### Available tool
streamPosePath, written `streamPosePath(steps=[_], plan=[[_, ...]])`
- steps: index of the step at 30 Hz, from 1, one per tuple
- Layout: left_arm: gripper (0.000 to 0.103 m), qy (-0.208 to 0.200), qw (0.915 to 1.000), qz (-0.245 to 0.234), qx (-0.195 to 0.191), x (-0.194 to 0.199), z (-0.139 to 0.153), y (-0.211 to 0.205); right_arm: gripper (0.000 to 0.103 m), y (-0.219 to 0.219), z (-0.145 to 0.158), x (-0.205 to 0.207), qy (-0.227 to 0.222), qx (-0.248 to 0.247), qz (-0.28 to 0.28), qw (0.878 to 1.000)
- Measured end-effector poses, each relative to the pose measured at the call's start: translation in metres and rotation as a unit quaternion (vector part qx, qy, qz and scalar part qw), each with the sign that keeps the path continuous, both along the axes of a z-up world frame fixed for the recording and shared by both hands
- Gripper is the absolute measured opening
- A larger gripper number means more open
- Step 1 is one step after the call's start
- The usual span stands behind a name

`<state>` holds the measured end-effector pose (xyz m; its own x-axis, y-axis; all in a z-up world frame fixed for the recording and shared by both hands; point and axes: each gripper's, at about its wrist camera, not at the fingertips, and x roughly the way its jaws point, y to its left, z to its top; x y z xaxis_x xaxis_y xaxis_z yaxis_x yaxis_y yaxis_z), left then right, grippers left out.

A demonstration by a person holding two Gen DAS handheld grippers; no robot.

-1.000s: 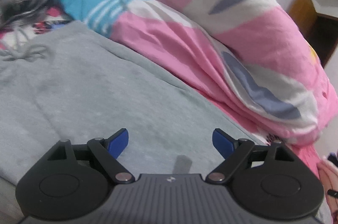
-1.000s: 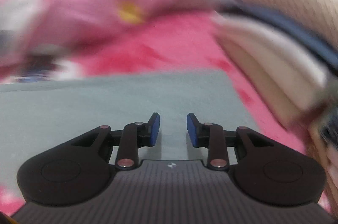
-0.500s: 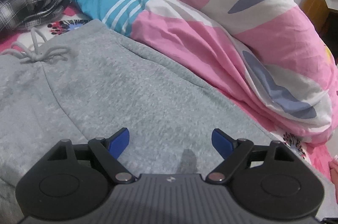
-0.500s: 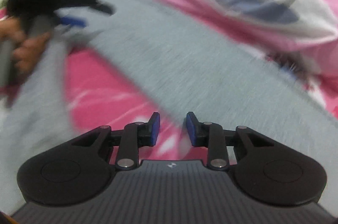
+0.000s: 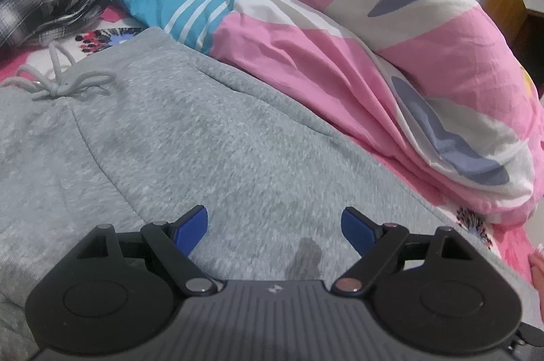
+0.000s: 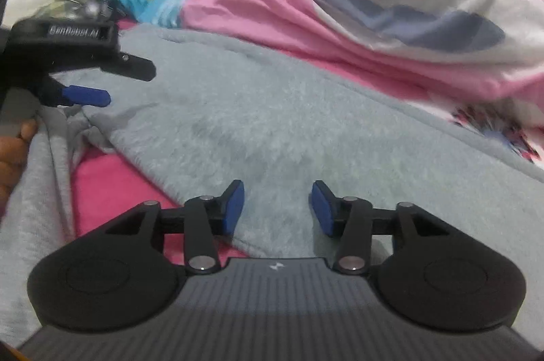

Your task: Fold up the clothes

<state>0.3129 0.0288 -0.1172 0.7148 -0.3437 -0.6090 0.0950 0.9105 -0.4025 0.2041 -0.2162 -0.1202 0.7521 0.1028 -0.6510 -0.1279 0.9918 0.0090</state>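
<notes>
The grey sweatpants [image 5: 210, 150] lie just under both grippers, legs probably running rightward. The left gripper [image 5: 273, 225] gapes wide by the waistband; the right gripper [image 6: 278, 208], parted, holds nothing.

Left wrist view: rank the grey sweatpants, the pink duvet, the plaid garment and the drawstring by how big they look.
1. Grey sweatpants, though nearness to the camera inflates them.
2. Pink duvet, close behind, so the top two are uncertain.
3. Plaid garment, partly cut off at the frame edge.
4. Drawstring.
</notes>
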Motion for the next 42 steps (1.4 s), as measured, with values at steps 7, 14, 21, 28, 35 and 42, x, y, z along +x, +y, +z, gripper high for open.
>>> streamPosePath(steps=[7,14,21,28,35,42], plan=[[0.091,0.000,1.0000,-0.007,-0.001,-0.003,0.003,0.000,0.064,-0.040,0.017,-0.041,0.024,0.011,-0.102,0.994],[0.091,-0.049,0.9980,0.006,0.038,-0.020,0.019,-0.005,0.065,-0.106,0.028,-0.113,0.021,0.040,-0.265,0.963],[0.091,-0.072,0.9973,-0.006,0.009,-0.038,0.031,-0.006,0.075,-0.121,0.030,-0.221,-0.009,0.038,-0.295,0.955],[0.094,-0.088,0.9941,-0.060,0.017,-0.121,0.023,-0.027,0.095,-0.101,0.016,-0.297,-0.031,-0.003,-0.248,0.968],[0.096,-0.099,0.9939,-0.048,0.008,-0.224,0.009,-0.012,0.102,-0.096,0.015,-0.320,-0.076,0.061,-0.216,0.971],[0.096,-0.090,0.9939,-0.049,0.043,-0.260,-0.010,0.019,0.102,-0.075,0.010,-0.316,-0.134,0.065,-0.190,0.970]])
